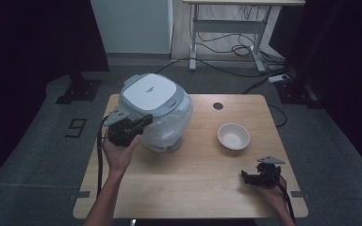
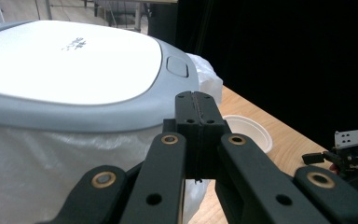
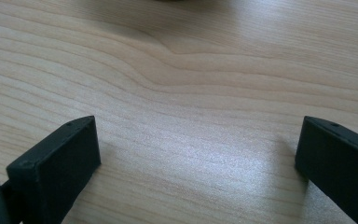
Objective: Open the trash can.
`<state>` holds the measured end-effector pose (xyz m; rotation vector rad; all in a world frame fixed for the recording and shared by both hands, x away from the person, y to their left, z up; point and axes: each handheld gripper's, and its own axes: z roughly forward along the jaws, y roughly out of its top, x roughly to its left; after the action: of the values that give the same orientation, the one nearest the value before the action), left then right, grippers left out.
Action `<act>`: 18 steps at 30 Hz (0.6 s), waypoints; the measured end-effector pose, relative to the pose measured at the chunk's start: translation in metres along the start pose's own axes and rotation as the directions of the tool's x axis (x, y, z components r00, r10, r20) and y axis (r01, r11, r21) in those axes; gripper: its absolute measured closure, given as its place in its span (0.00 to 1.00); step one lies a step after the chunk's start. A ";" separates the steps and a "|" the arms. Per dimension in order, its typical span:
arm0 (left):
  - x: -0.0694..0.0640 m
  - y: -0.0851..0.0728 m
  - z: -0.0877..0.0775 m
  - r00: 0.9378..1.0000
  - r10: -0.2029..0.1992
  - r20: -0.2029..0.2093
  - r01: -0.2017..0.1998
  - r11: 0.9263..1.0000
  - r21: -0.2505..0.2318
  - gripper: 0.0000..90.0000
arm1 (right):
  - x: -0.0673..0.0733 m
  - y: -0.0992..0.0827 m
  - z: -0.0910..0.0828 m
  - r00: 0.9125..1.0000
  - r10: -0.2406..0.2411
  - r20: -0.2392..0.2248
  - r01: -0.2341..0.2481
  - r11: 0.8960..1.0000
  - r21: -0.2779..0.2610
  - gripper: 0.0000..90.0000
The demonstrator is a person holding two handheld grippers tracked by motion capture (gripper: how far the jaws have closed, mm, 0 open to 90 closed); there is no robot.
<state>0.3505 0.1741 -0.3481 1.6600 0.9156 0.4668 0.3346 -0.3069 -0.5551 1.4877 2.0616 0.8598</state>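
Nearest the lens in the left gripper view, the left gripper (image 2: 196, 100) has its matt black jaws pressed flat together with nothing between them, their linkage arms studded with brass-coloured rivets. Just behind the tips is the rice cooker (image 2: 74, 79), a rounded body with a smooth white lid panel inside a grey rim, and a small grey button near the edge. A crinkled clear plastic bag (image 2: 51, 163) wraps the body below the rim. Whether the jaw tips touch the rim is hard to tell. From above, the cooker stands at the far left of the pale wooden table (image 1: 193, 183), and the left gripper is against its front left side.

A round white bowl (image 1: 234, 136) sits right of the cooker, well apart. The right gripper (image 1: 254, 178) rests near the table's front right edge, its blocky black jaws spread wide over bare wood grain, holding nothing. The lid's printed marking is too faint to read.
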 end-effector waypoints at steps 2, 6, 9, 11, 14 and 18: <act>-0.001 0.004 0.004 1.000 0.003 0.007 -0.003 1.000 -0.001 1.00 | 0.000 0.000 0.000 1.000 0.001 0.000 -0.001 1.000 -0.001 0.00; -0.002 0.009 0.011 1.000 0.011 0.008 -0.011 1.000 0.009 1.00 | 0.000 0.000 0.000 1.000 0.002 0.000 -0.002 1.000 0.000 0.00; -0.002 0.012 0.016 1.000 0.013 0.009 -0.013 1.000 0.012 1.00 | 0.000 0.000 0.000 1.000 0.002 0.000 -0.002 1.000 0.000 0.00; -0.002 0.014 0.019 1.000 0.013 0.009 -0.013 1.000 0.014 1.00 | 0.000 0.000 0.000 1.000 0.001 0.000 -0.001 1.000 0.002 0.00; -0.001 0.015 0.022 1.000 0.006 0.012 -0.006 1.000 0.014 1.00 | 0.000 0.000 0.000 1.000 0.001 0.000 -0.001 1.000 0.002 0.00; 0.001 0.019 0.028 1.000 0.007 0.008 -0.007 1.000 0.022 1.00 | 0.000 0.000 0.000 1.000 0.001 0.000 -0.001 1.000 0.002 0.00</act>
<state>0.3771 0.1558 -0.3381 1.6848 0.9120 0.4558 0.3345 -0.3069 -0.5550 1.4896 2.0622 0.8582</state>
